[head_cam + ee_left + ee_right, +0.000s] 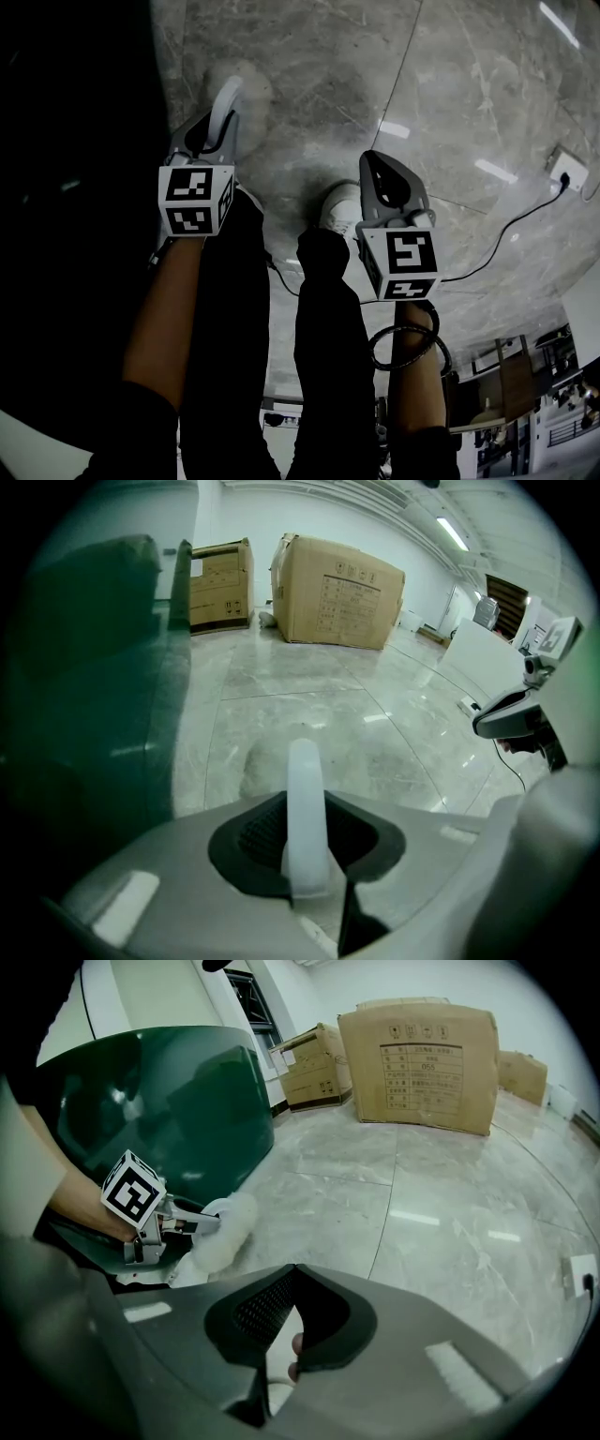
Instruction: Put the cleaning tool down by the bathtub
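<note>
The cleaning tool (246, 82) is a fluffy white pad on a white handle (303, 771). My left gripper (221, 117) is shut on that handle and holds the pad just over the marble floor, beside the dark green bathtub (159, 1101). In the right gripper view the left gripper (173, 1227) and the pad (225, 1232) sit close against the tub's wall. In the head view the tub (75, 187) is the dark mass at left. My right gripper (382, 183) hangs further right, shut and empty, its jaws (292, 1279) pointing across the floor.
Large cardboard boxes (337, 592) (417, 1054) stand at the far wall. A power socket (568, 171) with a black cable (506, 234) lies on the floor at right. The person's legs and a white shoe (337, 206) are between the grippers.
</note>
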Tool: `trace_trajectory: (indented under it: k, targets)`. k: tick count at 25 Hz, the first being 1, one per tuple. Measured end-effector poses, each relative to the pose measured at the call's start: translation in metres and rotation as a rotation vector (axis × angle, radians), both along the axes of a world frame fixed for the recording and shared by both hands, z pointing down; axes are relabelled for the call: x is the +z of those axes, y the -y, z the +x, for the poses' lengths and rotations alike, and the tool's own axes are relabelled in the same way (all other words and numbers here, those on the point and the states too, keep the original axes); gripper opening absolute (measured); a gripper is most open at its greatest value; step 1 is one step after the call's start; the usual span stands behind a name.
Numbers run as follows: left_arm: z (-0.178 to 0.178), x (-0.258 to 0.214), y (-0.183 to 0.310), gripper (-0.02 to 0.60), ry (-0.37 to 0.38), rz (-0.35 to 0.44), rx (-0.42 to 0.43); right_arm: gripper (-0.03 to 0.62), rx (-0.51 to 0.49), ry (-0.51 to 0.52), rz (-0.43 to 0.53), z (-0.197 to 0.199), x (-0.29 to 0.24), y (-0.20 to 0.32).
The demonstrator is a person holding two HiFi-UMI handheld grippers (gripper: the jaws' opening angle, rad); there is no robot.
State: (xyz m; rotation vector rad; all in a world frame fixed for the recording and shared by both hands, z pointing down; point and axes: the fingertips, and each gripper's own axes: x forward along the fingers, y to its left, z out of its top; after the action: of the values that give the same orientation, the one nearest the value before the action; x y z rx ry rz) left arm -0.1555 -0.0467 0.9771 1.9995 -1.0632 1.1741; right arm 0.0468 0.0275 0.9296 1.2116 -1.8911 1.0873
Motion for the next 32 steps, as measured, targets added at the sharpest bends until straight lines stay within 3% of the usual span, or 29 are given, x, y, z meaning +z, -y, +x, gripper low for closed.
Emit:
trace_trajectory:
  k: [18,32]
  targets:
    - [-0.001,0.038,-0.009,0.094,0.016,-0.036,-0.009,0.023,-0.002,0.001,-0.01,0.003,0.027,-0.006]
    - [0.003,0.045,-0.009,0.094,0.017,-0.03,0.034,0.023,0.009,-0.014,-0.014,0.006,0.029,-0.009]
